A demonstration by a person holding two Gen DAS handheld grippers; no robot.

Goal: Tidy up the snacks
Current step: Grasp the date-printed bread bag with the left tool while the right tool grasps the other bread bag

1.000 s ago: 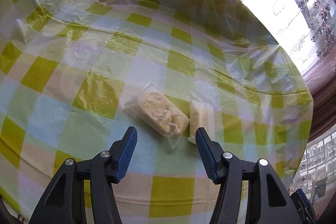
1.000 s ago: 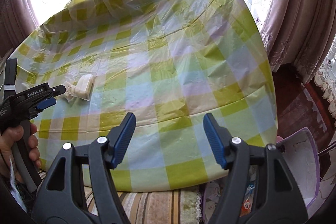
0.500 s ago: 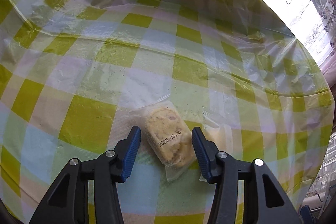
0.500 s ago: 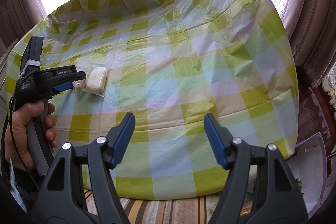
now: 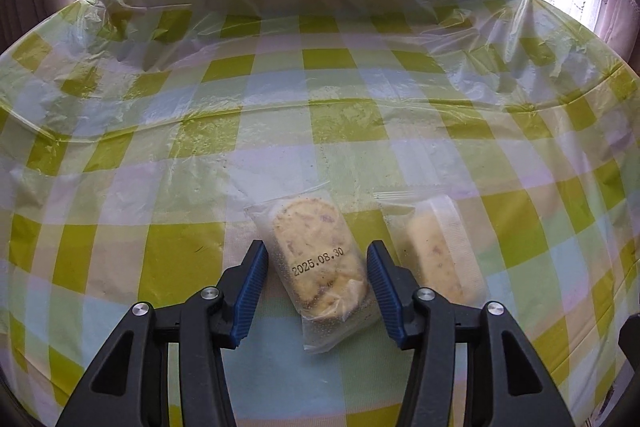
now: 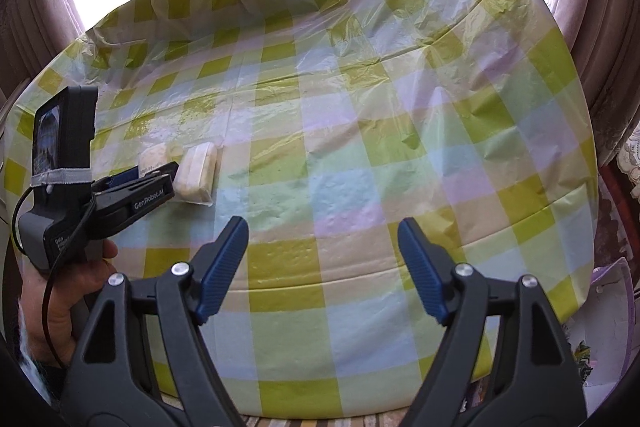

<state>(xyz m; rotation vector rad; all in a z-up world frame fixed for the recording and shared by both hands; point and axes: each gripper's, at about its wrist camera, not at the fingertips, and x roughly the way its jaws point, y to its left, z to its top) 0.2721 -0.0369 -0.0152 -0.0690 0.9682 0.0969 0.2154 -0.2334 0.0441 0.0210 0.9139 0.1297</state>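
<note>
A clear packet with a round cookie [image 5: 316,259], stamped with a date, lies flat on the checked tablecloth [image 5: 320,131]. My left gripper [image 5: 318,267] straddles it, a blue pad on each side; the pads do not press on it, so the gripper is open. A second packet with a pale cake [image 5: 436,255] lies just right of the right finger. In the right wrist view both packets, the cookie [image 6: 154,155] and the cake [image 6: 198,173], show at the left with the left gripper [image 6: 154,173] over them. My right gripper [image 6: 322,255] hovers above the near table edge, jaws opening, nothing between them.
The tablecloth [image 6: 360,131] is wrinkled plastic, bunched up at the far side under a bright window with pink curtains [image 6: 592,7]. A hand [image 6: 60,291] holds the left gripper's handle. A pale purple container [image 6: 612,307] stands below the table's right edge.
The left gripper has rolled and moved forward, so the cookie packet now lies squarely between its fingers. The right gripper has moved in over the table and its jaws stand wider.
</note>
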